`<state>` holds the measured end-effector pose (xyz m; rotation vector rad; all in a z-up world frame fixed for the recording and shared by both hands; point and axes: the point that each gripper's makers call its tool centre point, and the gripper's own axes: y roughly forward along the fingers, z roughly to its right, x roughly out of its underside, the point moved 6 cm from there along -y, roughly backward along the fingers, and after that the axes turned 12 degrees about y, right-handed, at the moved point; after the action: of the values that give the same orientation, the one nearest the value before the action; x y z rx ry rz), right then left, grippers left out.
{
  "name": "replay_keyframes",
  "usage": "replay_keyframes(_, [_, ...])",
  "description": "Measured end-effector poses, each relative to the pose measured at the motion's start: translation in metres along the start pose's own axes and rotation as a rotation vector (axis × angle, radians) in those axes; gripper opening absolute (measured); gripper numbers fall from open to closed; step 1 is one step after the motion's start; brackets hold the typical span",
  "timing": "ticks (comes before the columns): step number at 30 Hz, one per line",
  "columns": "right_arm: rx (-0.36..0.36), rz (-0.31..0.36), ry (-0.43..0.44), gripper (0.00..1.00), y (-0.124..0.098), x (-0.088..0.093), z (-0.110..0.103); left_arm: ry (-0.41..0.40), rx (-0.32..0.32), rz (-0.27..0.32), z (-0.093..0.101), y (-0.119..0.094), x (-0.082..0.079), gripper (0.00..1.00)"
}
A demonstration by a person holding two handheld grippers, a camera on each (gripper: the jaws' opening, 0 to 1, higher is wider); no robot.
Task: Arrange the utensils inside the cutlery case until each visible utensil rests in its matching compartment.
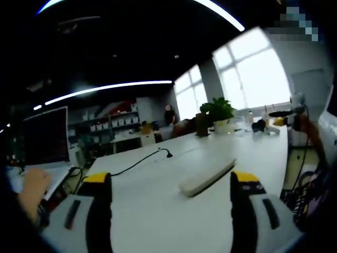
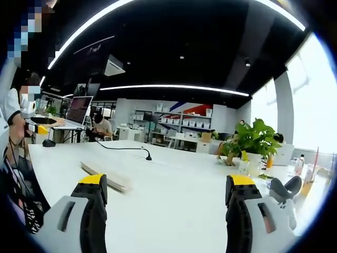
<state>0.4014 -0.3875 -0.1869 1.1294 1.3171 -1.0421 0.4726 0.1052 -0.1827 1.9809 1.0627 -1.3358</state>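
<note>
A long white table (image 1: 158, 211) stretches through an open office, a pale, flat cutlery case (image 1: 206, 178) lying mid-table. The left gripper (image 1: 171, 203) and right gripper (image 2: 166, 203) hover wide apart, empty. Judged an approach step; next, reach the case, whose utensils are too blurred to see.

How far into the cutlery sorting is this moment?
Nothing looks done yet. Both the left gripper and the right gripper hang open and empty above the white table. Ahead lies a long pale object, seen too in the right gripper view; too blurred to tell if it is the case. I can make out no utensils, so all the sorting is left.
</note>
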Motion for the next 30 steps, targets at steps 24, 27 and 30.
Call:
replay_keyframes(24, [0.0,-0.043,0.019,0.96,0.006,0.01,0.002,-0.009,0.001,-0.009,-0.002,0.002,0.004,0.99])
replay_keyframes(27, [-0.003,-0.045,0.022,0.96,0.007,0.01,0.001,-0.009,0.001,-0.012,-0.002,0.002,0.005,0.99])
replay_keyframes(30, [-0.003,-0.046,0.021,0.96,0.007,0.011,0.001,-0.01,0.002,-0.014,-0.002,0.003,0.005,0.99])
